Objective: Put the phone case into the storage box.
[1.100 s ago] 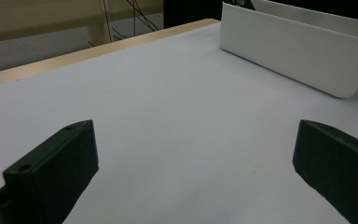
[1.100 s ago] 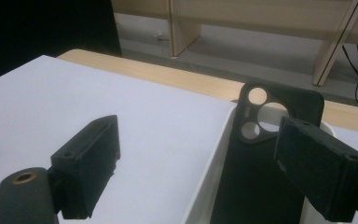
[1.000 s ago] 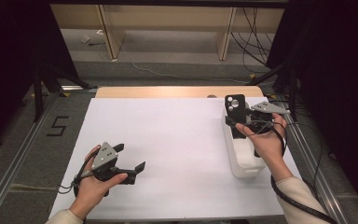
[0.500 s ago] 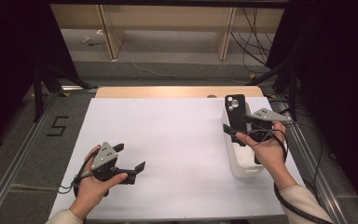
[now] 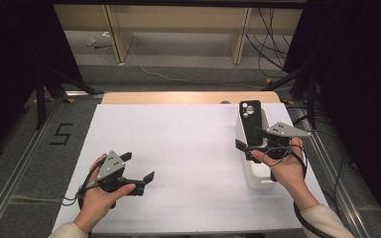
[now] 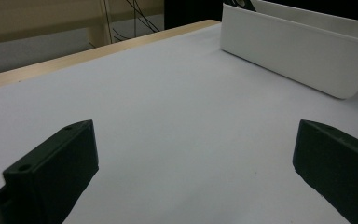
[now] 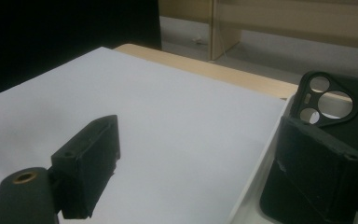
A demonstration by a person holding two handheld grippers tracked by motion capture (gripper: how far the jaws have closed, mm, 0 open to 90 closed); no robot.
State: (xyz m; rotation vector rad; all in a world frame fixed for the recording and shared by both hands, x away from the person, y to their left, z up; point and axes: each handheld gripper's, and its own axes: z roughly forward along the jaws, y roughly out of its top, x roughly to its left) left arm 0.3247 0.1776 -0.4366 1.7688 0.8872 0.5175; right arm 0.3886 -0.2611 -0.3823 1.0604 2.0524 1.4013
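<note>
A black phone case [image 5: 250,121] stands upright in the far end of a white bin [image 5: 258,174] at the table's right side, its camera cut-out at the top. My right gripper [image 5: 253,148] is at the bin's near part, just in front of the case, open. In the right gripper view one jaw overlaps the case [image 7: 327,97] and the other hangs over bare table, with nothing between them; the right gripper [image 7: 205,177] stands across the bin's rim [image 7: 256,168]. My left gripper [image 5: 138,166] rests low at the front left, wide open and empty, as the left gripper [image 6: 196,177] also shows.
White sheet [image 5: 178,144] covers the table, with a wooden strip [image 5: 188,97] along the far edge. The bin's long wall [image 6: 298,51] lies ahead of the left gripper. Metal rails run along both sides, and a "5" mark [image 5: 61,134] is on the floor at left.
My right hand has drawn back toward the person's side, slightly left, along the bin. The phone case has stayed upright in place. The left hand has not moved.
</note>
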